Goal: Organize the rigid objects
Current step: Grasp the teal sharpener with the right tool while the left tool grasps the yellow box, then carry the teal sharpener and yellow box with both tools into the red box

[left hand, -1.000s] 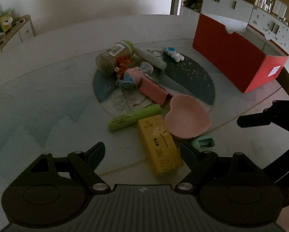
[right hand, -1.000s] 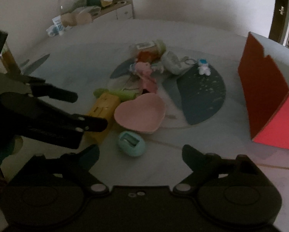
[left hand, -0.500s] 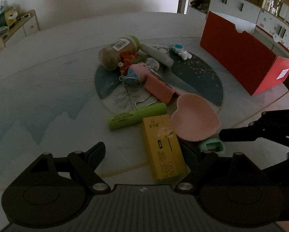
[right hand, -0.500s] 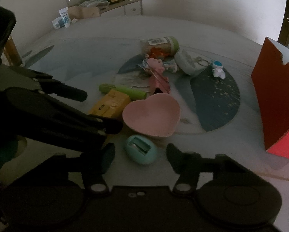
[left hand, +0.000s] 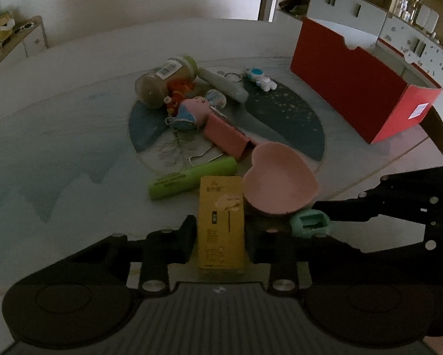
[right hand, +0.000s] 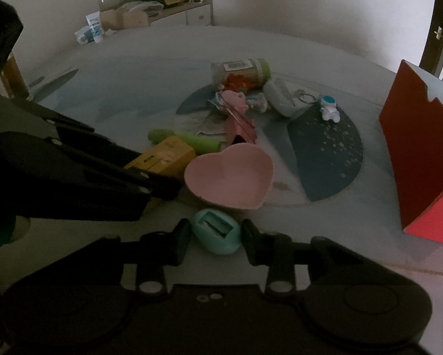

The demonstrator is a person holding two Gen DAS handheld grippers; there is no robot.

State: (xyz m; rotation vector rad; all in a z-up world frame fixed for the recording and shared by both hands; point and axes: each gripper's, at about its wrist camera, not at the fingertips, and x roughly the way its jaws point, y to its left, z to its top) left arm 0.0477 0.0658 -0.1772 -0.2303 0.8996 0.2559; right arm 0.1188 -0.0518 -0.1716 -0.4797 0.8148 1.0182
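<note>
My left gripper (left hand: 221,233) is shut on a yellow box (left hand: 221,224) lying on the table; the box also shows in the right wrist view (right hand: 162,159). My right gripper (right hand: 215,233) is shut on a small teal oval sharpener (right hand: 217,230), which also shows in the left wrist view (left hand: 310,224). A pink heart-shaped bowl (left hand: 280,183) sits just beyond both. A green tube (left hand: 191,177), a pink case (left hand: 227,139), a plush keychain (left hand: 191,112), a jar (left hand: 165,80) and an astronaut keychain (left hand: 259,78) lie further back.
An open red box (left hand: 360,88) stands at the right on the round table (left hand: 58,148). A cabinet with clutter (right hand: 162,9) stands behind the table, shelves (left hand: 399,14) at the far right.
Both grippers moved forward and closed: the left onto the yellow box, the right onto the teal sharpener. Both were open a second ago.
</note>
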